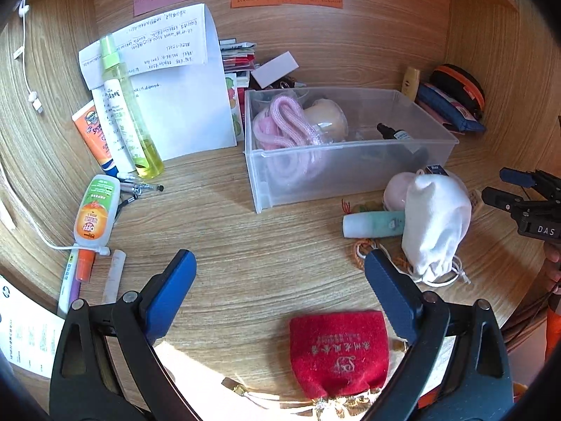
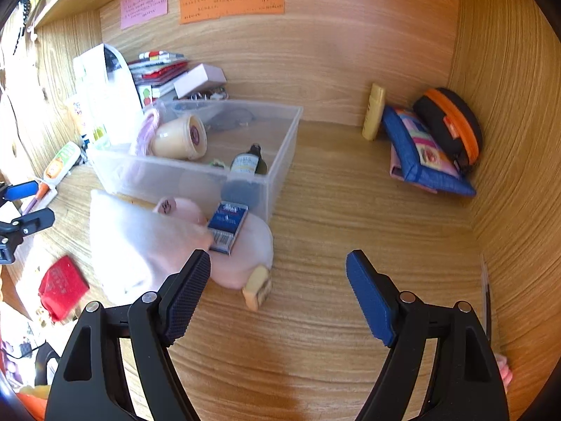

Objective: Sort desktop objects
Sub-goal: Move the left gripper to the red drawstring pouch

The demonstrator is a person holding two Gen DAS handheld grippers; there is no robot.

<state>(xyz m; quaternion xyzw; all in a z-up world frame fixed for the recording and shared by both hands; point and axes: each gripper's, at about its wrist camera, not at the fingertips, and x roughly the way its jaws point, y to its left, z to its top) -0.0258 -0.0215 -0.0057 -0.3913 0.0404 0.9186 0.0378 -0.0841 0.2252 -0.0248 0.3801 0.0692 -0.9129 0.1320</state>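
Observation:
In the left wrist view my left gripper (image 1: 279, 259) stands open over bare desk, nothing between its blue pads. A red velvet pouch (image 1: 338, 351) lies just below it, near the right finger. A clear plastic bin (image 1: 350, 175) beyond holds a pink cord, a cream jar and a dark dropper bottle. A white drawstring bag (image 1: 434, 221) and a teal tube (image 1: 373, 224) lie right of the gripper. My right gripper (image 2: 278, 258) is open and empty, its left finger beside the white bag (image 2: 140, 238) and a pink soft thing (image 2: 245, 256) bearing a small blue box (image 2: 228, 226).
Spray bottles, a sunscreen tube, an OFF bottle (image 1: 94, 210), pens and papers crowd the left. A blue pouch (image 2: 420, 151), a black-and-orange case (image 2: 452, 122) and a yellow tube (image 2: 373, 112) lean in the back right corner. Wooden walls close in the back and both sides.

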